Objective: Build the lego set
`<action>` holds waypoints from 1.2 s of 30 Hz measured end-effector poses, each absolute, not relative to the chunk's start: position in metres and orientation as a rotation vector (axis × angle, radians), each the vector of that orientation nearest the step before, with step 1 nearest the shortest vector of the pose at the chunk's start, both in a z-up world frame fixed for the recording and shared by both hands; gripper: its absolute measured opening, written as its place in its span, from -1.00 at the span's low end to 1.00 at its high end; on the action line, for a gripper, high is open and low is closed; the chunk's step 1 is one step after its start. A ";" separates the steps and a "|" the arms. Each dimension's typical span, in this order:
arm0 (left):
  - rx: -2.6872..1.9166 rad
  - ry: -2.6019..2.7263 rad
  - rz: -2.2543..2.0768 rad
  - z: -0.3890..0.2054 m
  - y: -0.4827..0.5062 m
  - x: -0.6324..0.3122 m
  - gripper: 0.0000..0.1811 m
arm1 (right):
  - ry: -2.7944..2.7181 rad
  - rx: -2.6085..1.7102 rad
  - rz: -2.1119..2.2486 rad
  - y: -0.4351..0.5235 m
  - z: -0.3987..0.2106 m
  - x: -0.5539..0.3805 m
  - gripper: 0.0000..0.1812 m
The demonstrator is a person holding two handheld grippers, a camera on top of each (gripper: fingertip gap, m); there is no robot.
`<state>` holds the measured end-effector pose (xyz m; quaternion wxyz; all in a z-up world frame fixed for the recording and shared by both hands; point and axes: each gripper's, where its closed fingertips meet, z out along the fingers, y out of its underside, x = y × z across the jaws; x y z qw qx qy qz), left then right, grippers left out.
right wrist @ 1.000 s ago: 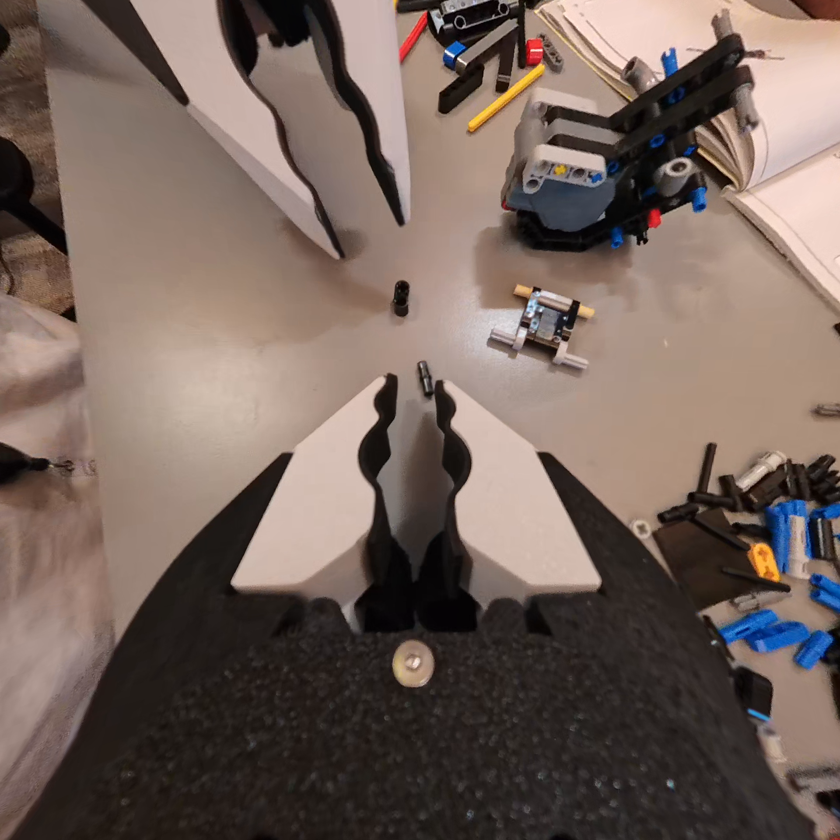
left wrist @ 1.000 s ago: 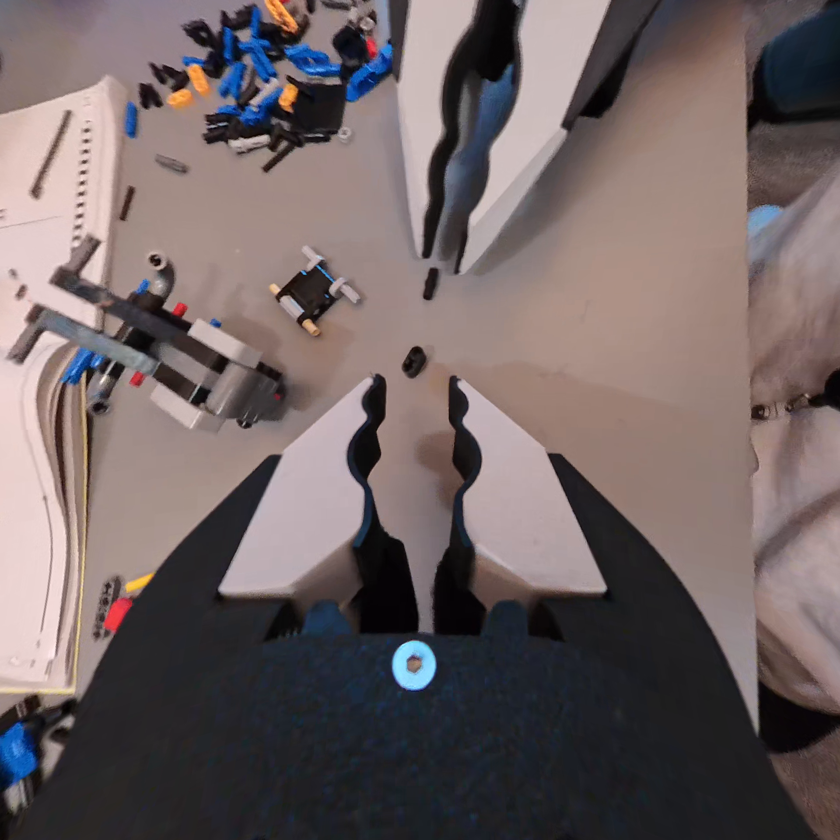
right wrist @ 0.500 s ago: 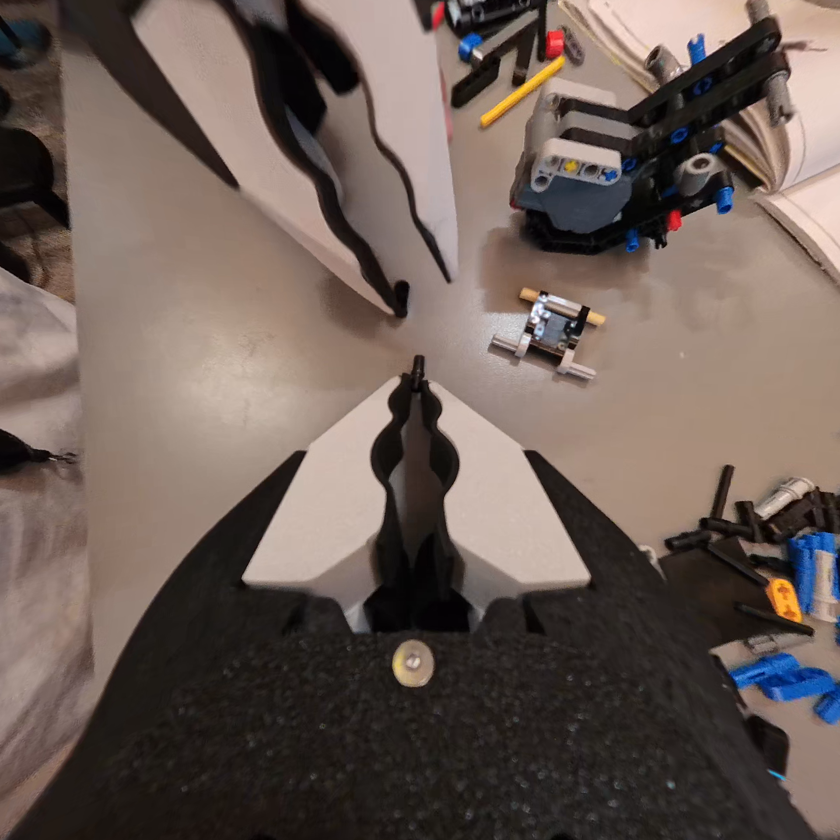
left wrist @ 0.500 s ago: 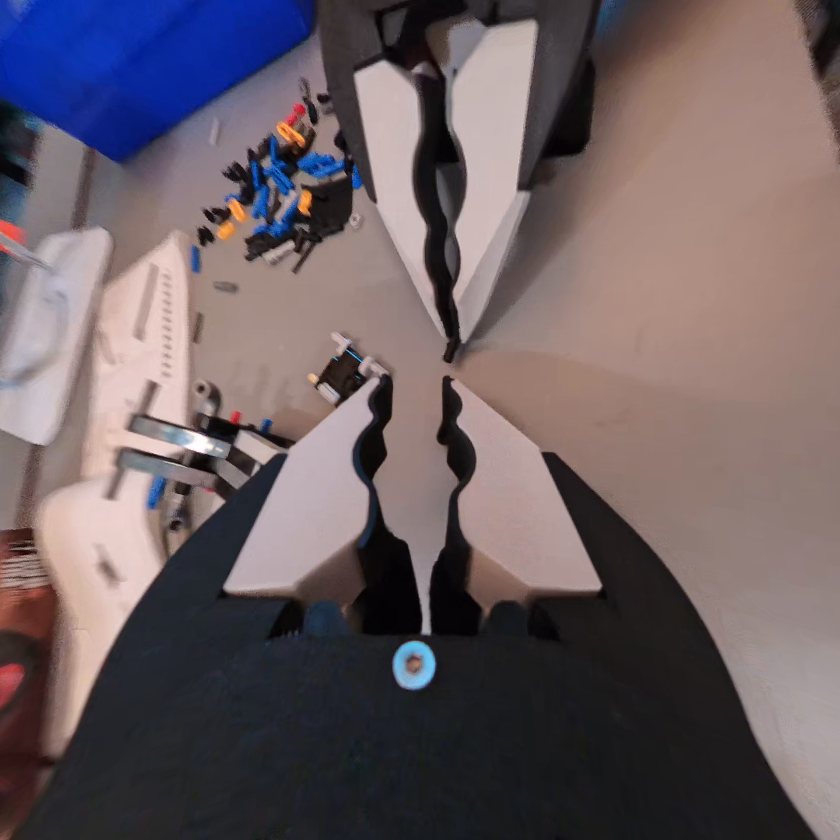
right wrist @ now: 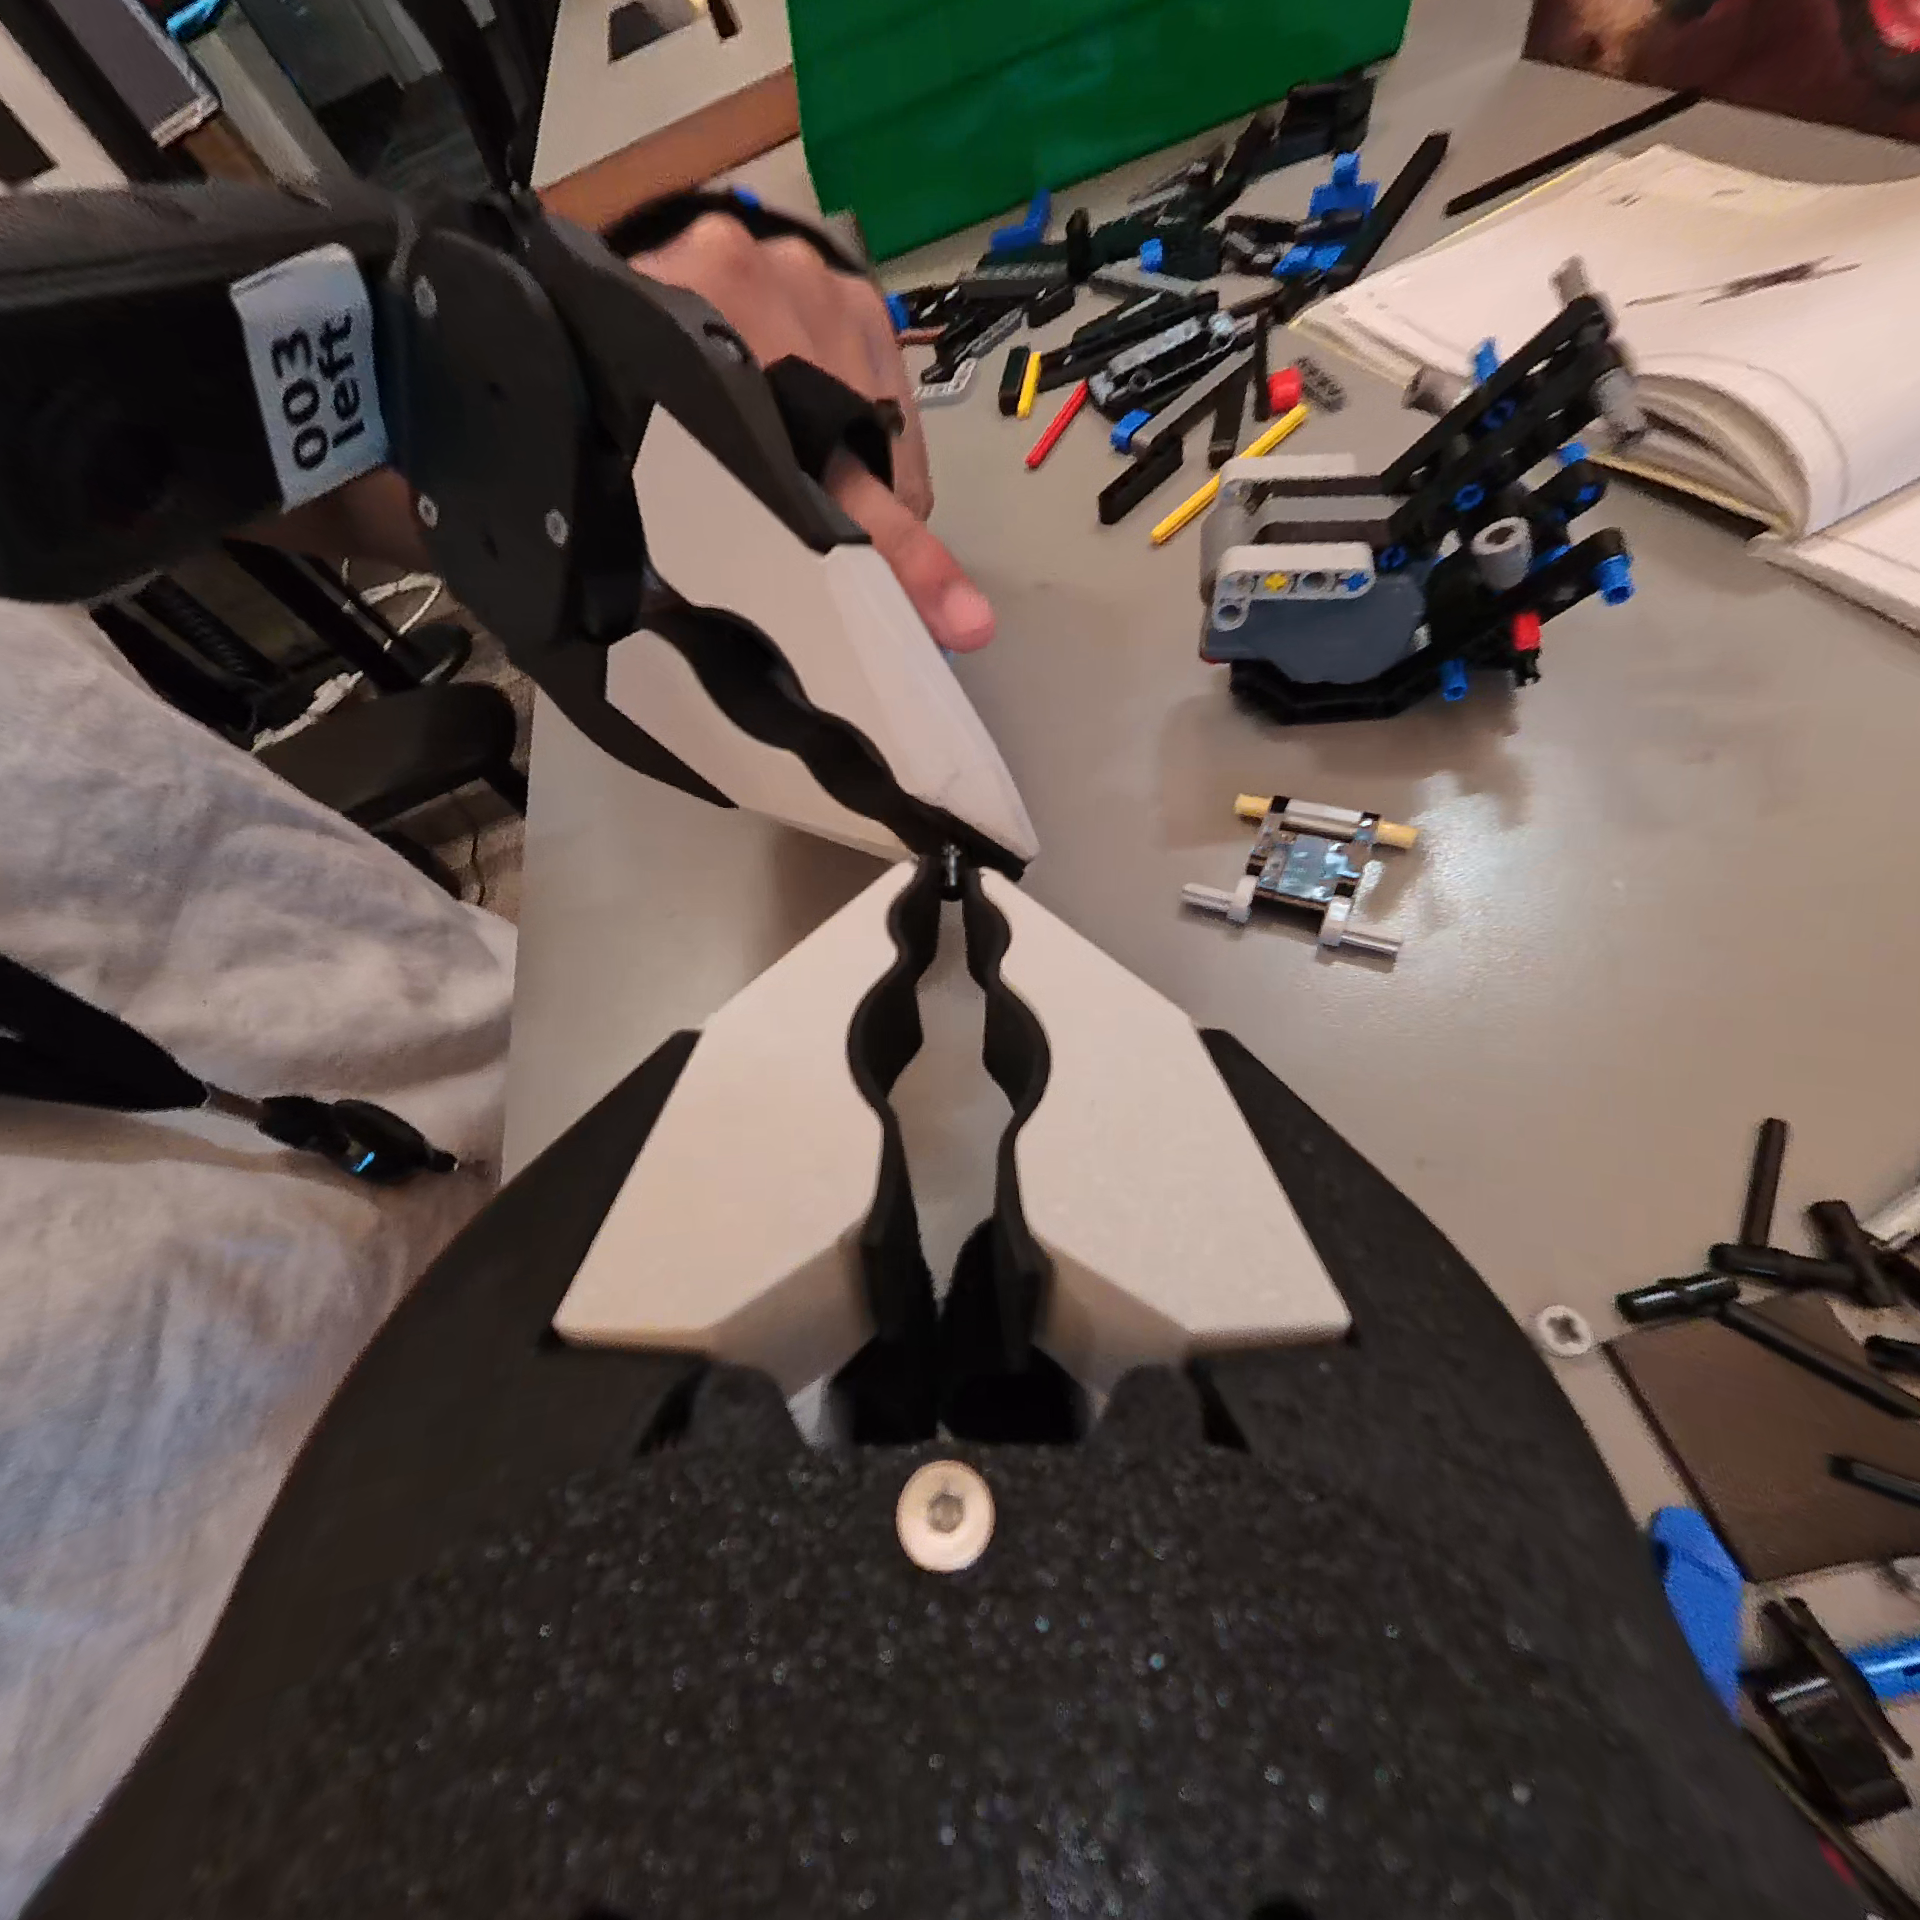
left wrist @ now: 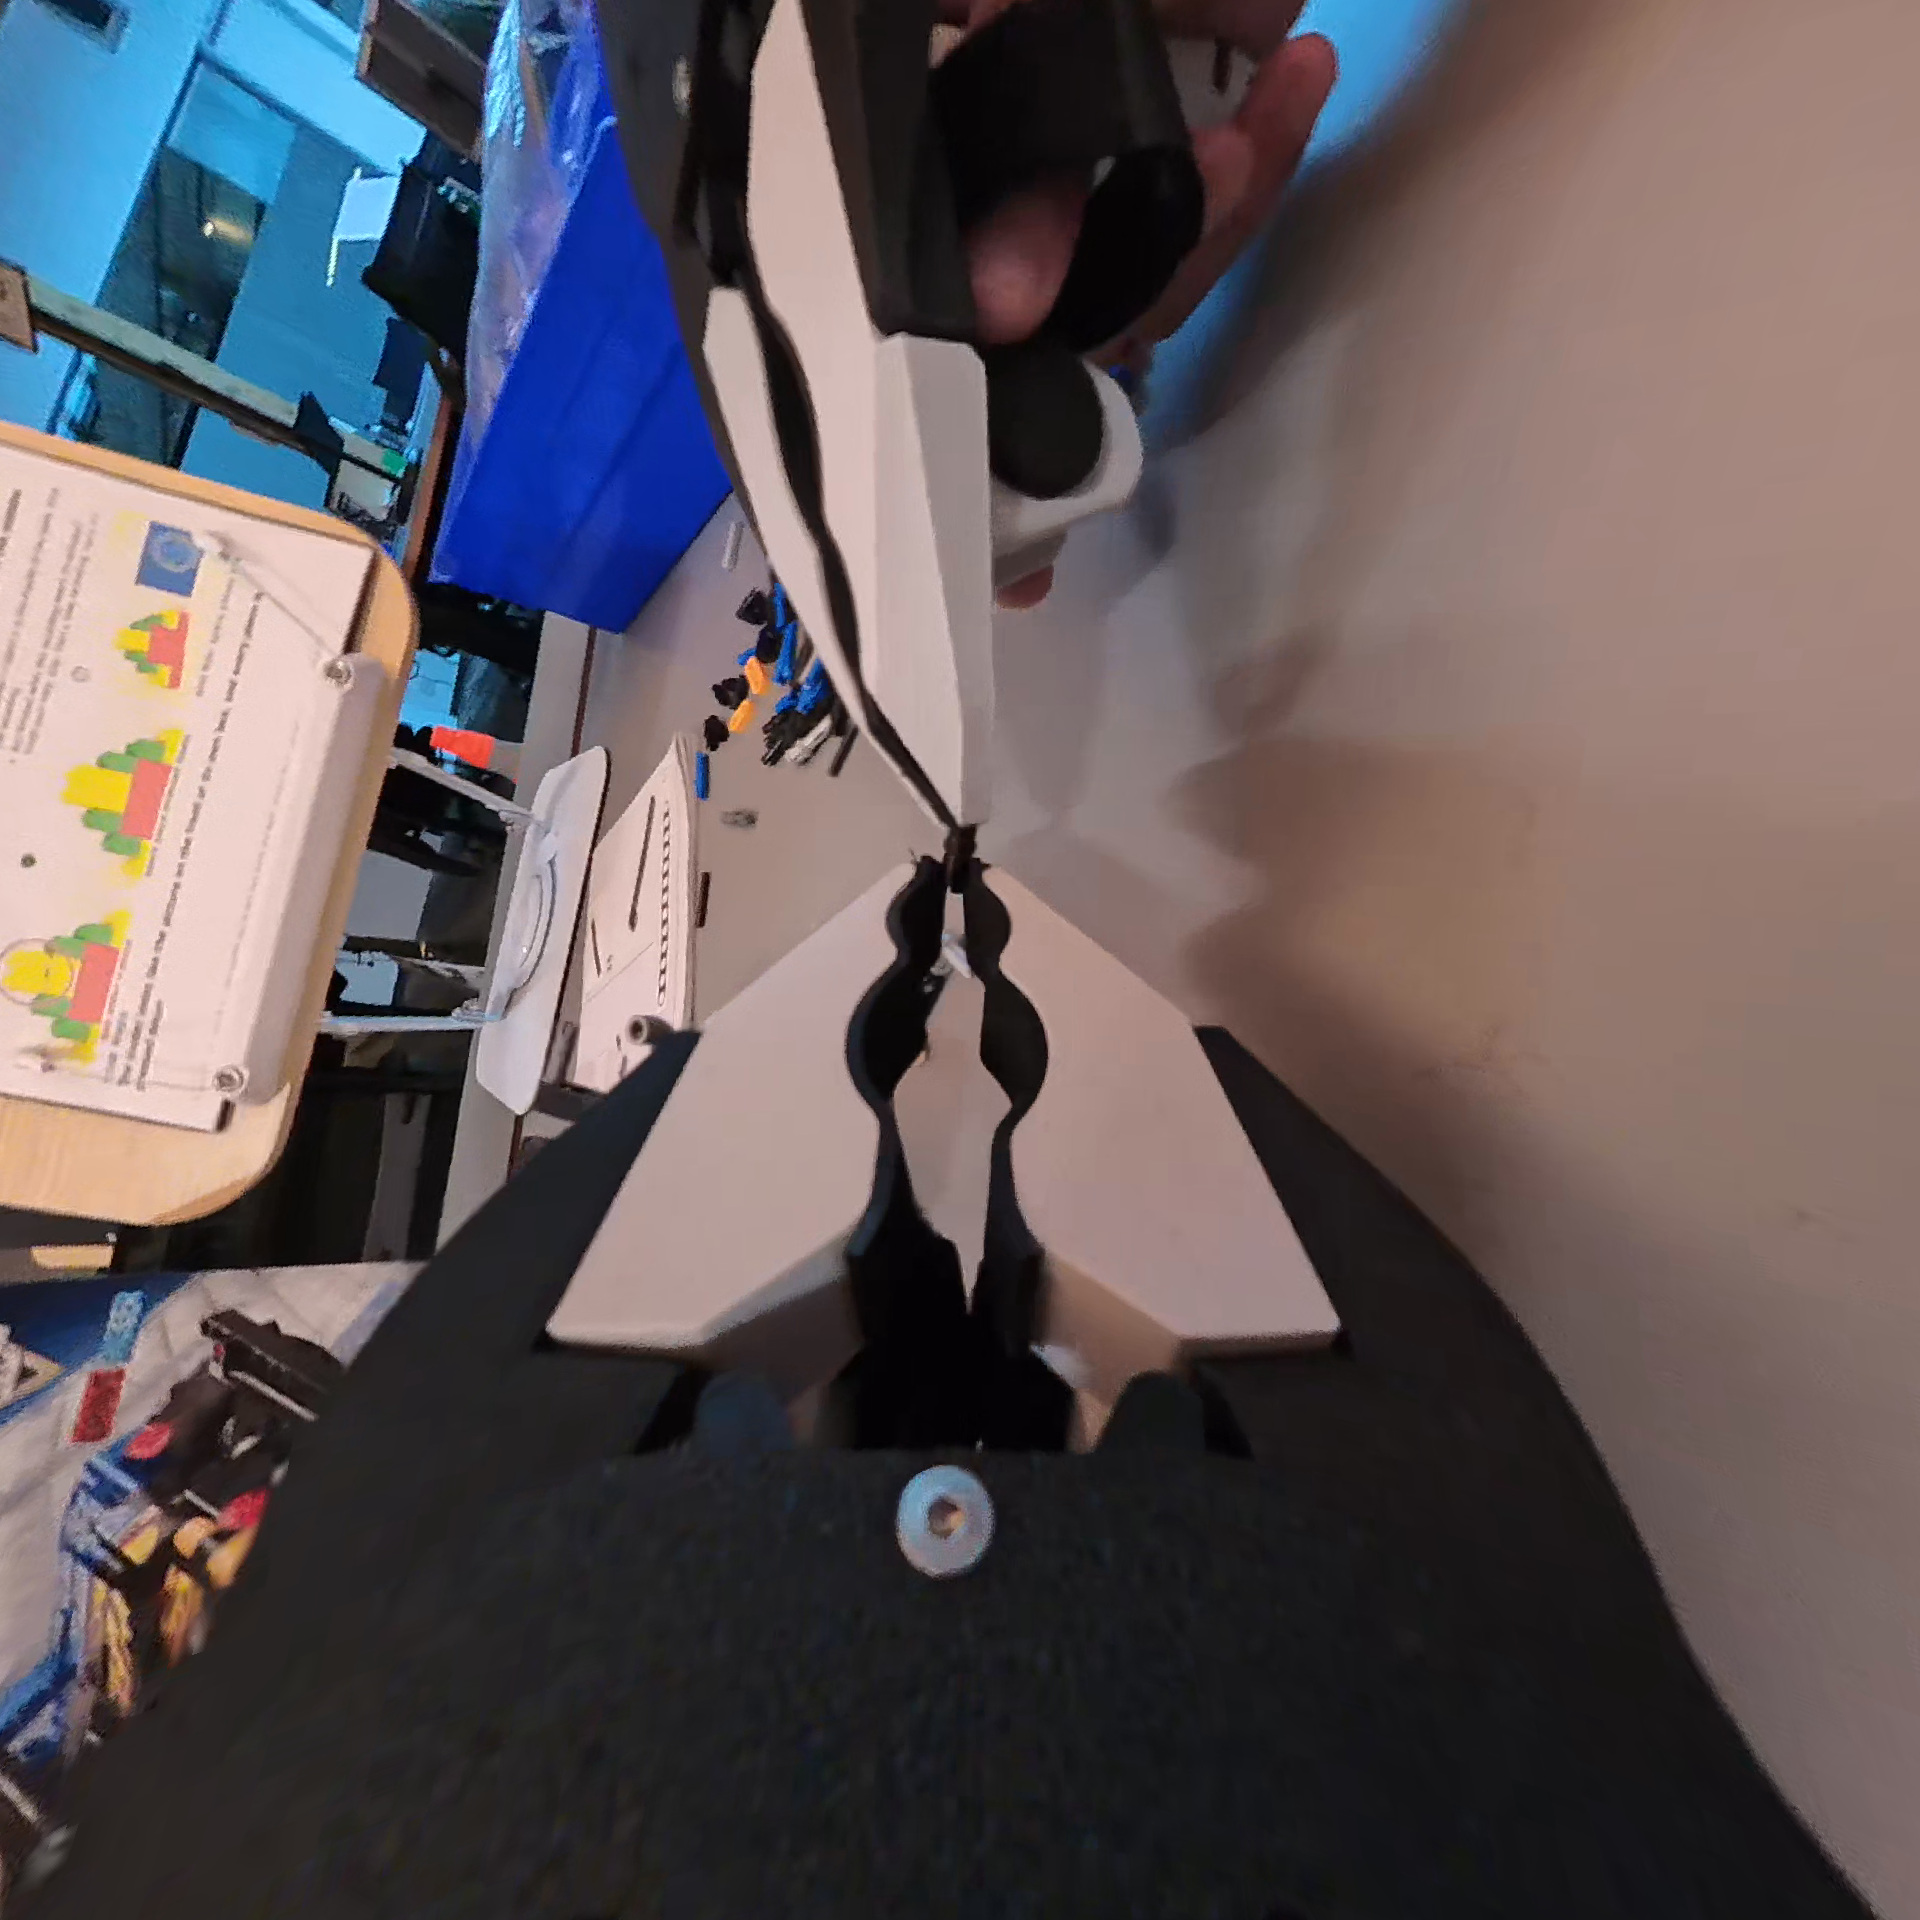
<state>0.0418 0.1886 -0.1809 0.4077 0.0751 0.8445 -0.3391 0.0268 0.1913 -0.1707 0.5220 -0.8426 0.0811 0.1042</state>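
Note:
Both grippers are lifted above the grey table and meet tip to tip. My right gripper is shut on a small black pin that sticks out of its tips. My left gripper is shut on a small black connector. In the right wrist view the left gripper comes in from the upper left, and its tip touches the pin. In the left wrist view the right gripper comes down from above. Whether the pin sits inside the connector is hidden.
A partly built grey and black model and a small axle sub-assembly lie to the right. An open instruction booklet, loose parts, more parts and a green box surround them. A person's grey clothing is at the left edge. The grippers are tip to tip, or close to it.
The right gripper shut on the black pin and the left on the black connector. Both rose from the table and tilted, and their tips came together.

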 end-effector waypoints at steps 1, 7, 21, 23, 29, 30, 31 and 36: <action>0.151 2.125 -0.867 -0.180 0.189 0.044 -0.99 | 0.217 -1.995 0.239 0.192 -0.168 0.030 -0.96; 0.004 2.104 -0.976 -0.168 0.189 0.051 -0.99 | 0.299 -1.864 0.233 0.196 -0.152 0.035 -0.89; -0.078 2.011 -1.011 -0.148 0.188 0.054 -0.99 | 0.305 -1.767 0.156 0.200 -0.134 0.041 -0.96; -0.071 1.987 -0.974 -0.146 0.188 0.055 -0.99 | 0.328 -1.752 0.197 0.200 -0.133 0.041 -0.96; -0.074 2.009 -0.955 -0.152 0.190 0.055 -0.99 | 0.318 -1.788 0.173 0.201 -0.139 0.041 -0.96; -0.070 2.003 -0.953 -0.152 0.190 0.056 -0.99 | 0.329 -1.786 0.197 0.201 -0.139 0.041 -0.96; -0.064 1.998 -0.944 -0.152 0.190 0.056 -0.99 | 0.335 -1.789 0.210 0.200 -0.140 0.041 -0.95; -0.066 2.067 -0.963 -0.158 0.196 0.054 -0.97 | 0.322 -1.794 0.184 0.198 -0.139 0.041 -0.96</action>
